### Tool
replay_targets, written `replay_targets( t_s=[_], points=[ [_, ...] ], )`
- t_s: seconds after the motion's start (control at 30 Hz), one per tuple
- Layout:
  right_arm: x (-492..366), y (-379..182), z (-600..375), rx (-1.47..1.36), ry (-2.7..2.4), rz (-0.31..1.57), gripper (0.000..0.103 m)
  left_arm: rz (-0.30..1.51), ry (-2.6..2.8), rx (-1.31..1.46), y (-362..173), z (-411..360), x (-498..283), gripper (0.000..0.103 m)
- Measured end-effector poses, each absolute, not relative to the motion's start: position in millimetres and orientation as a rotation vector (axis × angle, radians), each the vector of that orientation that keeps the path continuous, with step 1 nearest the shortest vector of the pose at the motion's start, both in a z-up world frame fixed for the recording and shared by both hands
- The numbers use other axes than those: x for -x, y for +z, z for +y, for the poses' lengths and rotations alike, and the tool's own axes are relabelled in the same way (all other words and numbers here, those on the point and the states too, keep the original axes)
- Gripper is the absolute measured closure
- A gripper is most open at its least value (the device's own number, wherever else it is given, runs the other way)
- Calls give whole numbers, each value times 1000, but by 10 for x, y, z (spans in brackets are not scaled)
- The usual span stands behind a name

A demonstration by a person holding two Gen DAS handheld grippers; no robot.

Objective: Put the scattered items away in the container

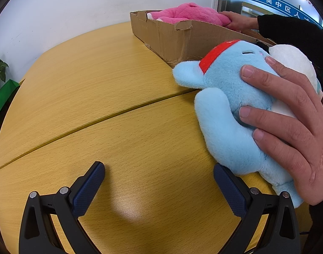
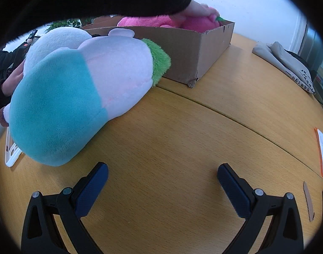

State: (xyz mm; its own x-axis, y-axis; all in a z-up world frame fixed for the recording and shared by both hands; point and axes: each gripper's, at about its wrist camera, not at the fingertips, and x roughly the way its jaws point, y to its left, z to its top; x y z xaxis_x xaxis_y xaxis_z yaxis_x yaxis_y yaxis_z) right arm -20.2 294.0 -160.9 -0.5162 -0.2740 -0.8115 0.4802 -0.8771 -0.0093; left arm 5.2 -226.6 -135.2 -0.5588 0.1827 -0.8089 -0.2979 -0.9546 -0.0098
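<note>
While both hand-held grippers (image 1: 159, 182) (image 2: 162, 180) gape empty | bare hand (image 1: 292, 127) presses blue plush (image 1: 229, 110) beside box (image 1: 182, 40)

The left gripper (image 1: 159, 175) hovers low with its jaws spread wide and nothing between them. The right gripper (image 2: 162, 175) does likewise. A bare hand (image 1: 292, 127) lies flat with fingers spread; another hand (image 1: 238, 21), black-sleeved, reaches farther back.

Blue banner (image 1: 288, 6) behind glass: "吴中区人". Grey bag (image 2: 288, 67) print unreadable.
</note>
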Motion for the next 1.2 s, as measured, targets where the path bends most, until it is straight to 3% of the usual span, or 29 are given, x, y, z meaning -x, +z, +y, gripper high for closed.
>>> replay_targets(
  t_s=[1.2],
  points=[
    [198, -1600, 2945, -1220, -2386, 324, 0, 187, 2550, 1300, -1375, -2270, -377, 0]
  ],
)
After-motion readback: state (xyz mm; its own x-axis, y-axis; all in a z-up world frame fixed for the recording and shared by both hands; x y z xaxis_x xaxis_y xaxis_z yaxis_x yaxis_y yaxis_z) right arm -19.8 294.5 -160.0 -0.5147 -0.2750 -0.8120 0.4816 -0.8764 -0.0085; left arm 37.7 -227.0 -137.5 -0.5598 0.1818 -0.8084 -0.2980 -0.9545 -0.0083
